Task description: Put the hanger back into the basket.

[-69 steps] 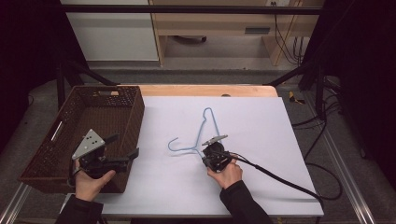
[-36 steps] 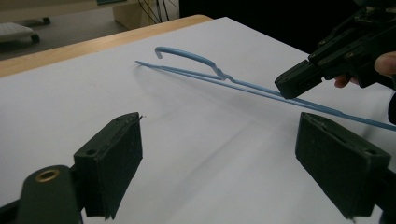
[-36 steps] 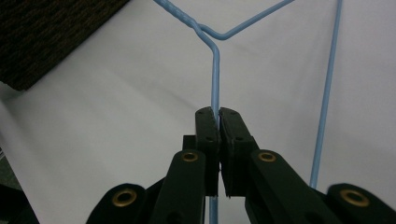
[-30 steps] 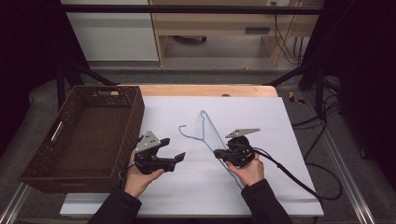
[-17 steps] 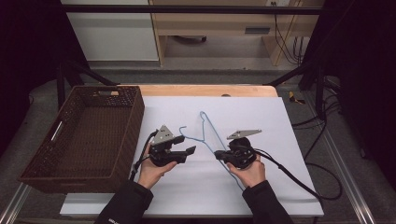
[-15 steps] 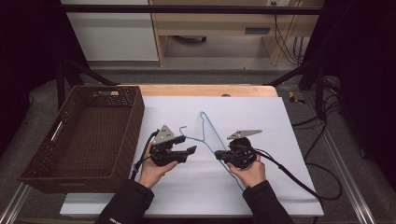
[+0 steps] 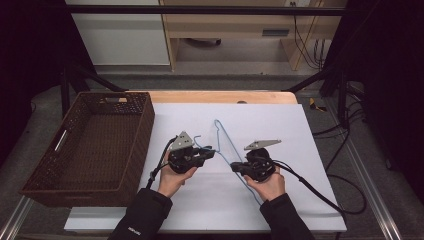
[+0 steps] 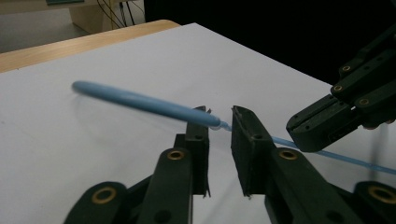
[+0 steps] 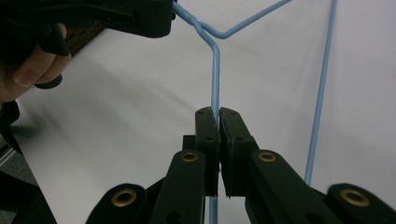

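While the brown wicker basket (image 7: 90, 145) stands at the left edge of the counter (image 7: 300, 150) with nothing in it, a thin blue wire hanger (image 7: 225, 142) lies on the white sheet between the two hands. The right claw (image 7: 235, 167) is clenched on one wire of the hanger, its pads pressed together around it in the right gripper view. The left claw (image 7: 210, 154) has just been closing; in the left gripper view the hanger's blurred hook end runs between its jaws, with a narrow gap left beside the wire, so it grasps nothing yet. The hanger's lower end is hidden beneath the right hand (image 7: 267, 185).
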Available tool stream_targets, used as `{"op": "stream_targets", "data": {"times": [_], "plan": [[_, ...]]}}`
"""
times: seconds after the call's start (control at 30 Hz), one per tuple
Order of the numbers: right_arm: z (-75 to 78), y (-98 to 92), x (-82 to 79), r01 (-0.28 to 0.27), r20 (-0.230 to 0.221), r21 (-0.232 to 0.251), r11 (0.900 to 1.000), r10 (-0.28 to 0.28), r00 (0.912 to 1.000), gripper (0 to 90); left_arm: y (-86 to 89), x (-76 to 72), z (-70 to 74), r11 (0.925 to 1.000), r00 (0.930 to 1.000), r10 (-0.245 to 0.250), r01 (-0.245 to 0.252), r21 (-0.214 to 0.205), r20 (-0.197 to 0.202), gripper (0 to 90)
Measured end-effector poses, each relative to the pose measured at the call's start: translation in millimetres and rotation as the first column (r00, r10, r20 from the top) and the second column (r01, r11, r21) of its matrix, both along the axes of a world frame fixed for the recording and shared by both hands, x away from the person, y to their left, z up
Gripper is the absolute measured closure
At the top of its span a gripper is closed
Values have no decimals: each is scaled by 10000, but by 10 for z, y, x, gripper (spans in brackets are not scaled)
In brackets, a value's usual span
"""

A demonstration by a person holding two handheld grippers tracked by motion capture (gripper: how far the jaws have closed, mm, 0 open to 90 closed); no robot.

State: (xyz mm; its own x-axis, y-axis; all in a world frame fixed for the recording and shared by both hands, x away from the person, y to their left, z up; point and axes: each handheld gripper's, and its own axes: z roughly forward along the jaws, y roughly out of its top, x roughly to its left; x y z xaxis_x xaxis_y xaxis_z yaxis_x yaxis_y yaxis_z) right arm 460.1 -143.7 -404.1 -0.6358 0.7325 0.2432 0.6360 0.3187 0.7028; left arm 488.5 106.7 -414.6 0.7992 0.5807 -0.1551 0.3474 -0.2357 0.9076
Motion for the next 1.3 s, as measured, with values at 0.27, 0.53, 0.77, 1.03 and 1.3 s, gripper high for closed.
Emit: {"op": "stream_targets", "data": {"times": [0.27,0.53,0.77,1.03,1.3], "plan": [[-31,25,-7,-26,-103,-82,10000,25,9999,876,0,-12,12,9997,10000,12,-12,-227,21,849],[-58,46,-31,-91,13,-265,9996,91,10000,871,-30,-46,24,10000,9998,63,-62,-54,183,855],[-52,56,-57,-123,389,-611,9981,147,9991,723,-86,-86,30,9994,9995,228,-235,260,238,855],[-64,203,-76,-227,1148,-1659,9859,422,9925,626,-104,-98,45,9988,9992,341,-349,353,231,855],[-148,341,-61,-35,896,-2539,9672,271,9956,786,-108,-105,50,9987,9991,346,-354,374,225,855]]}}
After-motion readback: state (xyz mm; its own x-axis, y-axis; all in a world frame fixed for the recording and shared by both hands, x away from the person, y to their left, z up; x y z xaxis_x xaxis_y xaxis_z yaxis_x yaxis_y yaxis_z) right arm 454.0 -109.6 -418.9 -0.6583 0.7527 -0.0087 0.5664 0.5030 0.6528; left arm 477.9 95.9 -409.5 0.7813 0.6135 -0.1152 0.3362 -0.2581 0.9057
